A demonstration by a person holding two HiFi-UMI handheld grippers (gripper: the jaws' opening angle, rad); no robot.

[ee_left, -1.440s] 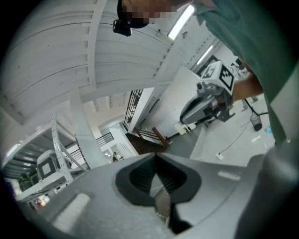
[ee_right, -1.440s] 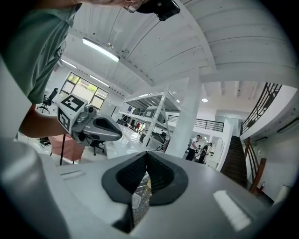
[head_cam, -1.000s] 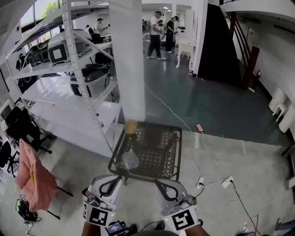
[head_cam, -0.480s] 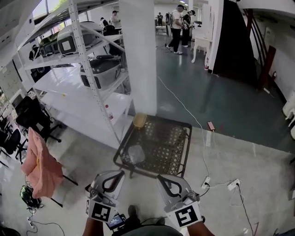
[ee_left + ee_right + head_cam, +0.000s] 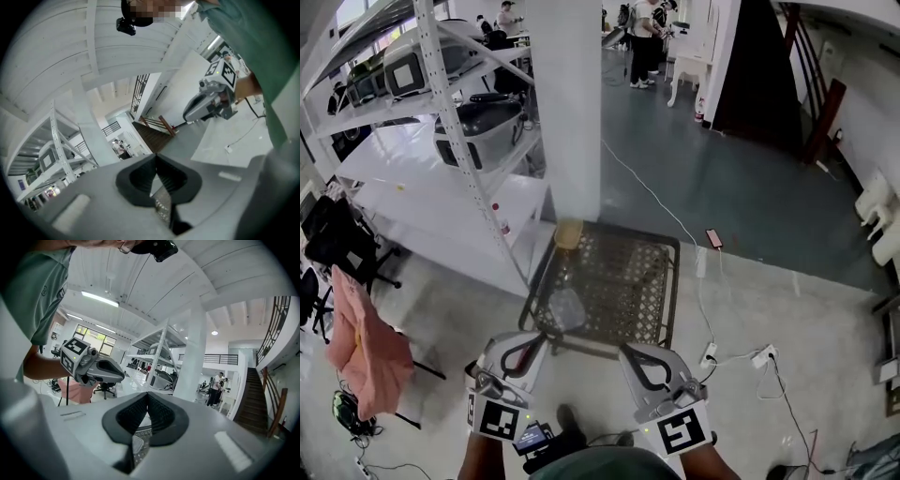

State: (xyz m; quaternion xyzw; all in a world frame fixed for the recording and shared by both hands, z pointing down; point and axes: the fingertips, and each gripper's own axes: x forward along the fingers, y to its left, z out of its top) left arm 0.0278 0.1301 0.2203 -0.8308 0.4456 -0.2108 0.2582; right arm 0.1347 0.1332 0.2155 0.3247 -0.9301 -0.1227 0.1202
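A person is holding two tools side by side low in the head view, both pointing forward at a small dark mesh worktop (image 5: 652,281) that is standing on the pale floor just ahead of them. The left tool (image 5: 544,337) is showing its jaws pressed together at the tips in the left gripper view (image 5: 156,158), clenched with nothing between them; only a narrow slit is opening below the tips, and mesh is showing through it. The right tool (image 5: 622,351) is looking the same in the right gripper view (image 5: 147,397): jaws closed tip to tip, gripping nothing. Neither tool is touching the worktop; both are hovering just short of its near edge. A clear cup (image 5: 565,307) is sitting on the near left part of the mesh, closest to the left tool and apart from it. A tan round thing (image 5: 568,233) is resting at the far left corner, well apart from the cup. A white pillar (image 5: 567,103) is rising just behind the worktop, with a metal shelf rack (image 5: 441,112) standing to its left. A pink cloth (image 5: 356,342) is hanging at the far left. A white cable (image 5: 741,361) is trailing across the floor to the right, and a phone (image 5: 713,239) is lying on the floor beyond the far right corner.
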